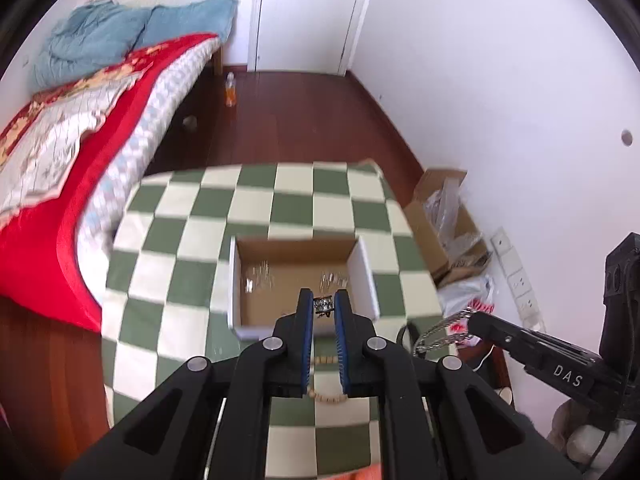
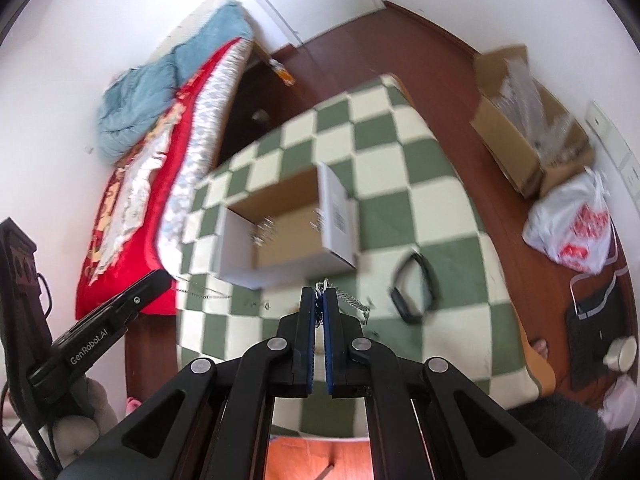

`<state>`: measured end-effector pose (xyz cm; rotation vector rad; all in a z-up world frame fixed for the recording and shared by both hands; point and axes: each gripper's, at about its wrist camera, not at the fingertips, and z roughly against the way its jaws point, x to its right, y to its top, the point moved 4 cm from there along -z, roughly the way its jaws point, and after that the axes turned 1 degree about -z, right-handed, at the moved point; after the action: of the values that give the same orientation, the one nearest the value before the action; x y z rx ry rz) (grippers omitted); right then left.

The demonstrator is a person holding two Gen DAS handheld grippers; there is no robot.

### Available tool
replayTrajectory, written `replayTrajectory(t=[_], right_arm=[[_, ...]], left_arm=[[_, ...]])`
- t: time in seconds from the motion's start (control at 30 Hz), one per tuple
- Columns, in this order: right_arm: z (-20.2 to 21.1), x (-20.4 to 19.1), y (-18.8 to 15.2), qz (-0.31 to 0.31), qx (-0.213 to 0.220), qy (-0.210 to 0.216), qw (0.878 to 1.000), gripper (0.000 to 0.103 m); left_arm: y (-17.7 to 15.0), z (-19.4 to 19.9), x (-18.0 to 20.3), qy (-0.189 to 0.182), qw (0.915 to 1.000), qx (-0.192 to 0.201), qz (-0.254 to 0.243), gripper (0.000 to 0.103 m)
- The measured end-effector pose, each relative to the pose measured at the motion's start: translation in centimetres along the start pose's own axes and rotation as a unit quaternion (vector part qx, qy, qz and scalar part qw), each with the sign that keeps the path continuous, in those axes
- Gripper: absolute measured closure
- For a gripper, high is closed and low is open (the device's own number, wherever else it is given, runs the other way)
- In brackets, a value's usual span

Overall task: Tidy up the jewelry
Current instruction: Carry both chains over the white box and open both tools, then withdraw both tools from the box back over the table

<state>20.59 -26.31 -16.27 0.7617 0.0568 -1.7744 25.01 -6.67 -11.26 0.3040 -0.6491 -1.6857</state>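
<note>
left gripper [image 1: 324, 307] pinches small metal piece [image 1: 323, 305] | right gripper [image 2: 319, 300] pinches silver chain [image 2: 352, 302] | keep both clamped until above cardboard box [image 1: 362, 255], lower before releasing

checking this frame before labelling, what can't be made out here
- Left gripper: small metal piece pinched, too small to identify.
- Bead string, left view: fingers hide most of it.
- Box contents, both views: glinting bits, motion-blurred.
- Chain in right gripper: its full length blurred, partly hidden.
</note>
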Motion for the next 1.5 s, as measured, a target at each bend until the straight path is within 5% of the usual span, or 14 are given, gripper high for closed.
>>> replayTrajectory(t=[0.27, 0.43, 0.8, 1.1, 1.2, 1.3, 1.37, 1.5], right_arm=[[1.0, -5.1, 4.9, 0.041, 0.025, 0.026, 0.999, 0.099], [-1.2, -7.3, 6.6, 0.061, 0.015, 0.026, 0.998, 0.099], [-13.3, -4.9, 5.1, 0.03, -0.094, 0.001, 0.995, 0.099], [-18.3, -2.8, 5.0, 0.042, -0.152, -0.055, 0.986, 0.098], [-18.3, -2.7, 5.3, 0.041, -0.151, -0.064, 0.986, 0.098], [-17.5, -2.7, 5.8, 0.041, -0.139, -0.077, 0.986, 0.091], [-16.9, -2.6, 6.0, 0.045, -0.134, -0.092, 0.986, 0.076], [-15.8, -2.4, 6.1, 0.069, -0.116, -0.148, 0.98, 0.028]], left_arm=[[4.8, -0.2, -1.0, 0.014, 0.9996, 0.021, -0.01, 0.095], [4.8, -3.5, -3.0, 0.017, 0.9998, -0.011, 0.009, 0.096], [-0.2, -13.1, -7.6, 0.028, 0.9891, -0.131, 0.06, 0.095], [-0.6, -14.6, -9.1, 0.052, 0.9822, -0.161, 0.082, 0.091], [-0.2, -13.8, -9.0, 0.082, 0.9825, -0.153, 0.066, 0.078], [0.2, -12.8, -9.5, 0.1, 0.9833, -0.136, 0.068, 0.051], [0.3, -12.1, -10.0, 0.119, 0.9835, -0.118, 0.069, 0.026], [0.0, -11.1, -10.7, 0.171, 0.9798, -0.089, 0.052, 0.005]])
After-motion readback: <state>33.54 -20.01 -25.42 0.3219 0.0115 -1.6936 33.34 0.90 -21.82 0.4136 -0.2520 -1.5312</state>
